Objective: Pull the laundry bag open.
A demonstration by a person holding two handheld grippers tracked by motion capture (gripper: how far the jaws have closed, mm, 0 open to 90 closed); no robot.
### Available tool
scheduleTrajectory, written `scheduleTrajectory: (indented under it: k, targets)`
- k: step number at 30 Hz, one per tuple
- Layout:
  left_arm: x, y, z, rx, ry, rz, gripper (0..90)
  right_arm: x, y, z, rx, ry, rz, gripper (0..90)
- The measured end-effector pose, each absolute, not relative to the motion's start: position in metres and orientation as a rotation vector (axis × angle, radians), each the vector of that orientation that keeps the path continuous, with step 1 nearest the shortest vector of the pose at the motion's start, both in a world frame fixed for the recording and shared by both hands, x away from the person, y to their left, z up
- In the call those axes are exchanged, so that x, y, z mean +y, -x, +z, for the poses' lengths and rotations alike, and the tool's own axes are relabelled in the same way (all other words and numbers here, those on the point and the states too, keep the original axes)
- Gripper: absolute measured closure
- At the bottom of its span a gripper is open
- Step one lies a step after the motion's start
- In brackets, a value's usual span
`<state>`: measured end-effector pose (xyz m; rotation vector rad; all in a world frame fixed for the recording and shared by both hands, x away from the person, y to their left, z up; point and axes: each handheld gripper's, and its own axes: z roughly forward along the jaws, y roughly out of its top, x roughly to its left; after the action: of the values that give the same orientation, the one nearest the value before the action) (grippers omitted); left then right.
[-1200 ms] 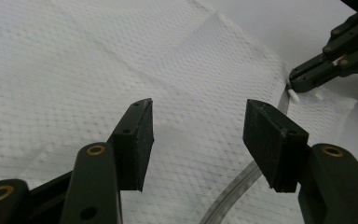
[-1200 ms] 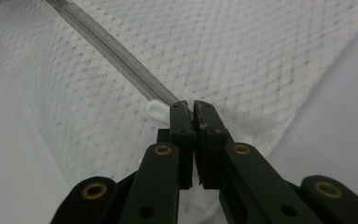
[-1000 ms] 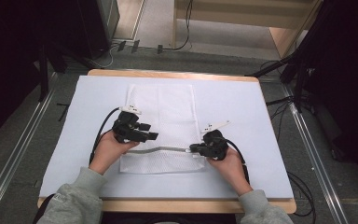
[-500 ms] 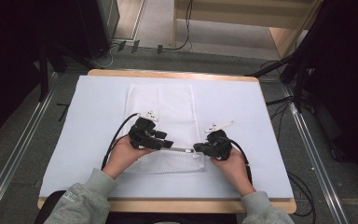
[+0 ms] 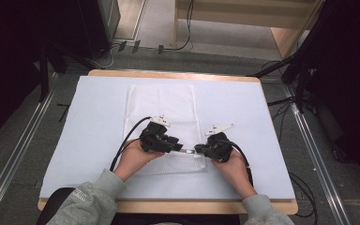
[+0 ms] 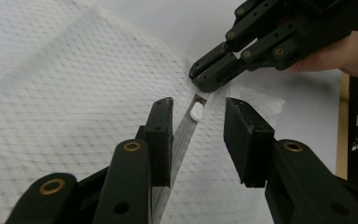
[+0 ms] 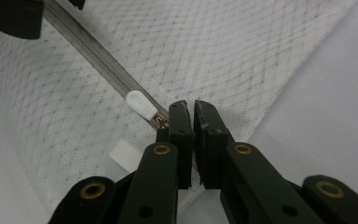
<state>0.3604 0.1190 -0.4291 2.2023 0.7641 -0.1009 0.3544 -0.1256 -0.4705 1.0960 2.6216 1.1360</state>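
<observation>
Left gripper (image 5: pixel 178 145) has slid right along the zipper (image 6: pixel 179 140) of the mesh bag (image 5: pixel 161 101) on the counter (image 5: pixel 98 103), fingers open astride the white pull (image 6: pixel 196 111), right gripper (image 7: pixel 188 114) clamped shut on the bag's zipper end: pull grab likely next.

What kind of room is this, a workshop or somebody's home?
Probably a lab or test bench, not a home: a covered table with one mesh bag, metal floor rails, loose cables and a camera-fitted gripper in each hand.
</observation>
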Motion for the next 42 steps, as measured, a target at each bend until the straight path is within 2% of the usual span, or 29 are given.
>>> scheduleTrajectory:
  k: [14, 29, 42]
  targets:
    - [0.099, -0.368, -0.452, 0.801, -2.256, -0.167, 76.3, -0.128, -0.352, -0.474, 2.594, -1.085, 1.178, 87.5]
    - [0.09, -0.373, -0.466, 0.803, -2.239, -0.222, 79.3, -0.128, -0.35, -0.475, 2.579, -1.071, 1.182, 87.4]
    - [0.08, -0.372, -0.469, 0.788, -2.243, -0.208, 81.7, -0.129, -0.349, -0.476, 2.571, -1.074, 1.195, 87.3]
